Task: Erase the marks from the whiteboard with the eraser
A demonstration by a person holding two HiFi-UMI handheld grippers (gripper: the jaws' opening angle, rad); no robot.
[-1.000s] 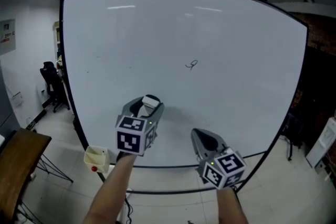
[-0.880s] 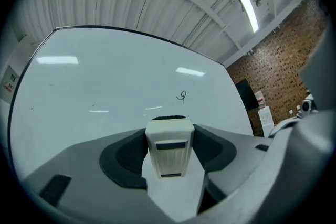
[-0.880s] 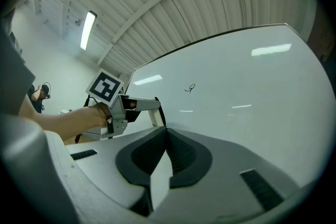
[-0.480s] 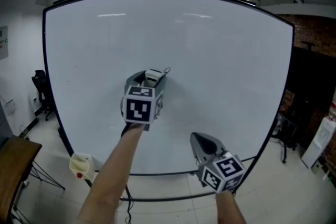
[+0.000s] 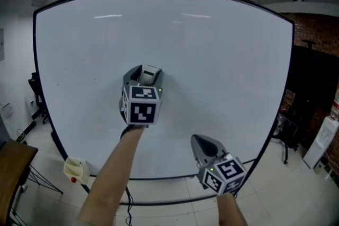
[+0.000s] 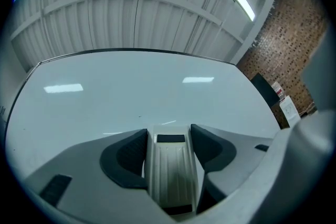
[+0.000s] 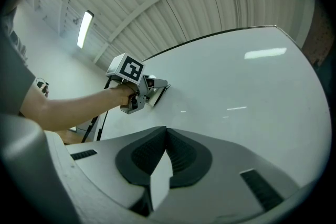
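Note:
The large whiteboard fills the head view, and I see no mark on its bare surface. My left gripper is raised to the board's middle, shut on a cream eraser whose far end meets the board. In the left gripper view the ribbed eraser sits between the dark pads with the board close ahead. My right gripper hangs lower right, short of the board, shut with nothing in it. The right gripper view shows its pads meeting at the tip, and the left gripper against the board.
A small cream holder with a red item hangs by the board's lower left corner. A wooden table stands at the far left. A brick wall and dark furniture stand to the right. Tiled floor lies below the board.
My left gripper rose up the board with the eraser onto the small scribble, then slid slightly left. The scribble no longer shows. The right gripper barely moved in the view.

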